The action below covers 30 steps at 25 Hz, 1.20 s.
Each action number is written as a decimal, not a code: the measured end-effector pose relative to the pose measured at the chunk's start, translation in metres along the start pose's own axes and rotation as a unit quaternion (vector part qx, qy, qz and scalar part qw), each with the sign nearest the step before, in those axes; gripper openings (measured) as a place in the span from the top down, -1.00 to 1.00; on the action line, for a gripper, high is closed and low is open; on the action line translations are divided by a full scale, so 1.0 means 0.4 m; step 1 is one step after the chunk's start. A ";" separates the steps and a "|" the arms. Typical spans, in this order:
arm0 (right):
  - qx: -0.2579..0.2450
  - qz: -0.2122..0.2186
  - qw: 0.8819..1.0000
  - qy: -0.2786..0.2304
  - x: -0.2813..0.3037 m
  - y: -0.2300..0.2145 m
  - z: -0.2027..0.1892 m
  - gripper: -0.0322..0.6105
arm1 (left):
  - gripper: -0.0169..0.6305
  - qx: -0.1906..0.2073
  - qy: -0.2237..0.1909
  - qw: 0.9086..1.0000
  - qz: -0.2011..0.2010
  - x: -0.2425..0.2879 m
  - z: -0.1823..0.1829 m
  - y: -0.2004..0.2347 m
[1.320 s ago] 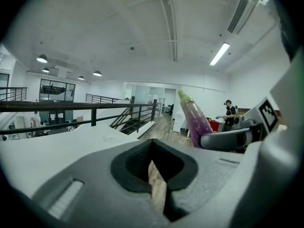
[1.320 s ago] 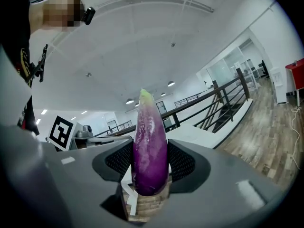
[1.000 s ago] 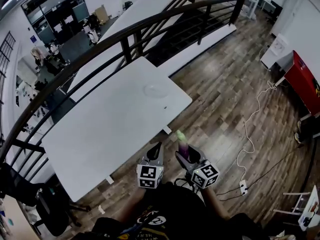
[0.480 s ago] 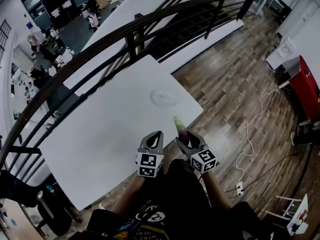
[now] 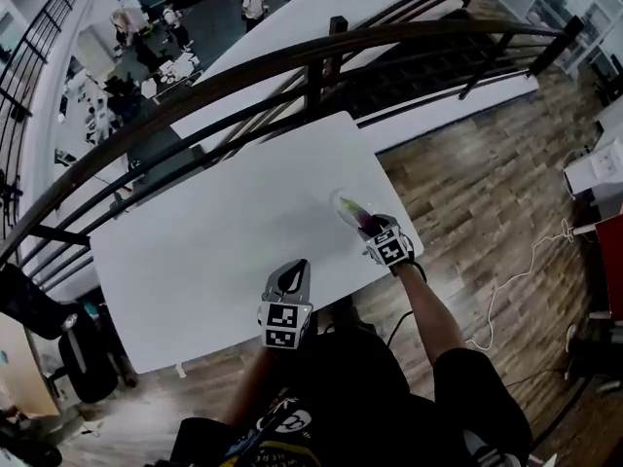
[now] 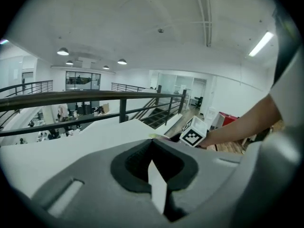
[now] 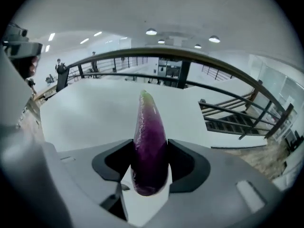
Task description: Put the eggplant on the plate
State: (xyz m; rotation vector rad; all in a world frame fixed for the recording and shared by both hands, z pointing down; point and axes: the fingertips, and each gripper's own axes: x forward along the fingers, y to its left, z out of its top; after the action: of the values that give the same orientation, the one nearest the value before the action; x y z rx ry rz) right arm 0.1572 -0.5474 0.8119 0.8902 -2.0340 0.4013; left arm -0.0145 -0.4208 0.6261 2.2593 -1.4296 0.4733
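Note:
My right gripper [image 5: 375, 230] is shut on a purple eggplant [image 5: 362, 218] with a green tip. It holds the eggplant low over the right part of the white table [image 5: 214, 241], its tip over a faint clear plate [image 5: 338, 199]. In the right gripper view the eggplant [image 7: 149, 141] stands out forward between the dark pads [image 7: 183, 163], which press on both its sides. My left gripper [image 5: 294, 269] is at the table's near edge with its jaws together and nothing in them. The left gripper view shows its tips [image 6: 152, 141] met, with the right gripper's marker cube [image 6: 194, 132] beyond.
A black railing [image 5: 321, 56] runs behind the table, with a lower floor and people beyond it. Wooden floor [image 5: 487, 193] lies to the right, with a white cable [image 5: 526, 266] on it. The table's right corner [image 5: 414, 246] is close to my right gripper.
My right gripper has carried the eggplant from off the table's near corner forward and down over the plate. My left gripper has moved forward to the table's near edge.

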 end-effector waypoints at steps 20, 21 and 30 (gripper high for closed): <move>0.000 -0.026 1.000 -0.003 -0.016 -0.030 -0.018 0.05 | 0.93 -0.050 0.006 0.996 0.072 -0.064 -0.030 0.030; 0.043 -0.025 0.998 -0.037 -0.075 -0.007 -0.020 0.11 | 0.93 -0.044 0.001 0.997 0.066 -0.056 -0.019 0.022; 0.258 -0.105 0.911 -0.304 -0.621 0.027 0.016 0.89 | 0.93 0.037 -0.075 0.996 -0.009 0.027 0.182 -0.106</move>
State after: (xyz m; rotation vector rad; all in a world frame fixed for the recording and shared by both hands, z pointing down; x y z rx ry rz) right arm 0.2398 -0.4337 0.6068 1.7163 -2.3923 0.6124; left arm 0.0330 -0.4508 0.5623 2.4099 -1.4846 0.3642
